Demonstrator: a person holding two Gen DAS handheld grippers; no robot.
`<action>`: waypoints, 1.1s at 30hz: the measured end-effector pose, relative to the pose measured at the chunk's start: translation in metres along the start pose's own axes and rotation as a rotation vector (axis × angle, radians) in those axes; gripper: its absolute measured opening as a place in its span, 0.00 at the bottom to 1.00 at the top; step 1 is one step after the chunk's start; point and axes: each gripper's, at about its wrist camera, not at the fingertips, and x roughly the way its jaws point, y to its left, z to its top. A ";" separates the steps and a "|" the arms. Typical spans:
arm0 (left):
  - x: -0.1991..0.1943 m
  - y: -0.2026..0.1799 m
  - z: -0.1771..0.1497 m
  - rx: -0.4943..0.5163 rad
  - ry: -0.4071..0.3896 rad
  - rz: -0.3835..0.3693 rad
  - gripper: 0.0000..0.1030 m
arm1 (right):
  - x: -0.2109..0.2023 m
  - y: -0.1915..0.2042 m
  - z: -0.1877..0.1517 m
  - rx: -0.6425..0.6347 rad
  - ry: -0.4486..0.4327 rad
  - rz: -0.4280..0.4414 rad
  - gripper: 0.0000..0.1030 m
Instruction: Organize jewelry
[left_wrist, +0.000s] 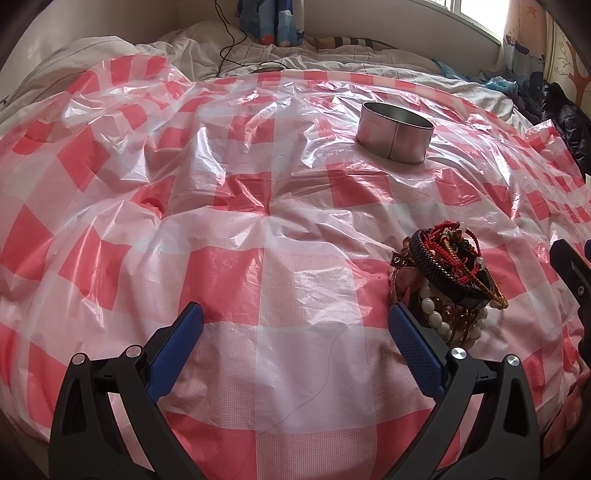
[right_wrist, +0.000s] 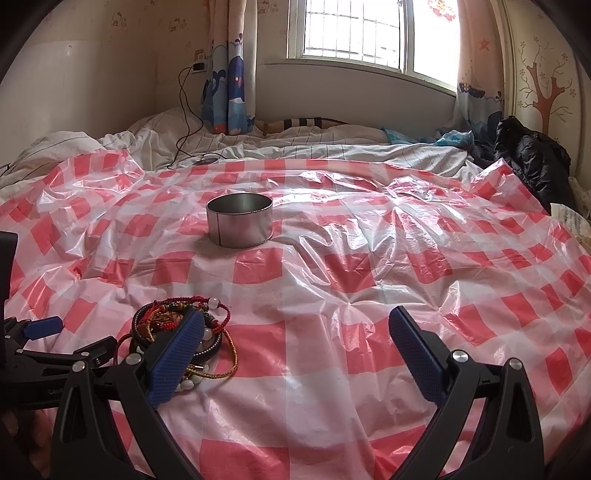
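the left gripper (left_wrist: 295, 328) hovers low over the red-and-white checked plastic sheet (left_wrist: 288, 258), its blue-padded fingers (left_wrist: 413, 347) spread wide with nothing between them. the right gripper (right_wrist: 295, 332) is likewise low over the sheet, fingers (right_wrist: 177, 354) wide apart and holding nothing.

the pile of bracelets (left_wrist: 447, 284) lies on the sheet at about 2 o'clock from the left gripper, just beside its right finger; whether the finger touches the pile cannot be told. the pile includes a black braided band, red cords, and white and amber beads, tangled together. in the right wrist view the same pile sits at about 10 o'clock, partly hidden behind the left finger of the right gripper, with a gold-coloured cord trailing out towards the centre.

the round metal tin (left_wrist: 395, 129) stands upright and open-topped on the sheet, well apart from the pile, at about 1 o'clock in the left view and 11 o'clock in the right view. its interior cannot be seen in full.

the sheet covers a bed (right_wrist: 332, 147) with white bedding. a black cable (right_wrist: 184, 110) runs down from a wall socket onto the bedding.
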 end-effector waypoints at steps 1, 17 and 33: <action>0.000 0.000 0.000 0.001 0.000 0.001 0.93 | 0.000 0.001 0.000 0.000 0.000 0.000 0.93; 0.003 -0.001 -0.001 0.007 0.006 0.008 0.93 | 0.002 0.003 -0.004 -0.004 0.005 0.004 0.93; 0.003 -0.002 -0.001 0.011 0.010 0.011 0.93 | 0.002 0.002 -0.001 -0.004 0.005 0.003 0.93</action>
